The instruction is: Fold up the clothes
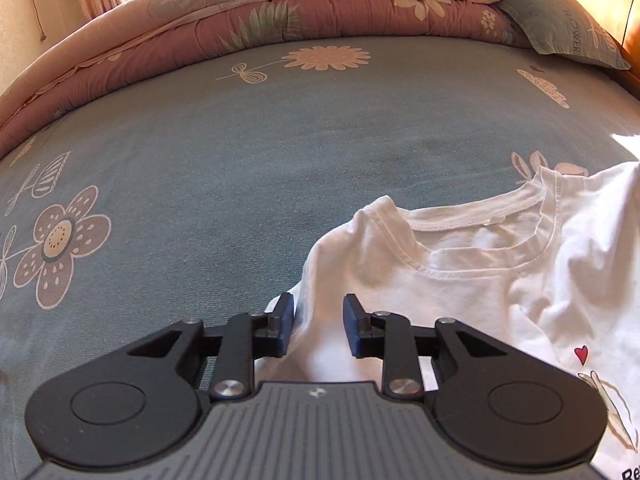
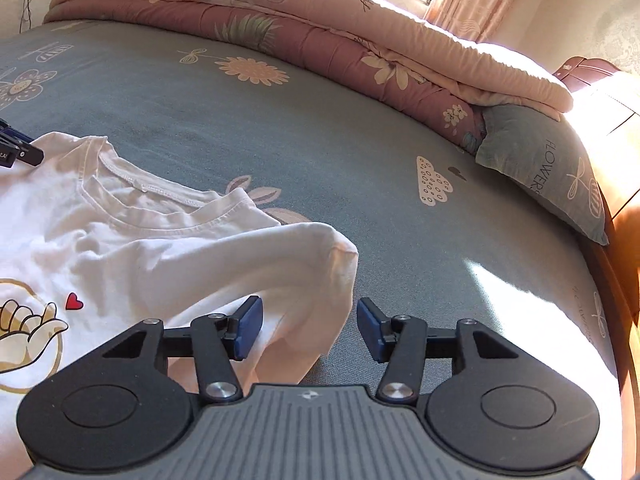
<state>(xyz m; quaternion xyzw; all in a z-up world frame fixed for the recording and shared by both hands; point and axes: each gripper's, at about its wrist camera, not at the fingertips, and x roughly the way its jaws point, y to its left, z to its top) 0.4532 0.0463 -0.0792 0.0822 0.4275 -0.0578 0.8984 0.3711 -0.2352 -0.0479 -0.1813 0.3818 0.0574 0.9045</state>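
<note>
The white T-shirt (image 1: 480, 264) runs off frame, its lower half unseen.

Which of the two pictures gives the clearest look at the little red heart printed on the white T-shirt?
The right wrist view: the red heart lies whole and unobstructed on the white cotton T-shirt. The left wrist view shows it smaller, near the picture's right edge.

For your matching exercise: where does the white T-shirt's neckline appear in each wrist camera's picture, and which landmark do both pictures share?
Left wrist view: neckline sits right of centre, beyond the left claw.
Right wrist view: neckline sits left of centre, up-left of the right claw.
Shared landmark: the red heart print.
</note>
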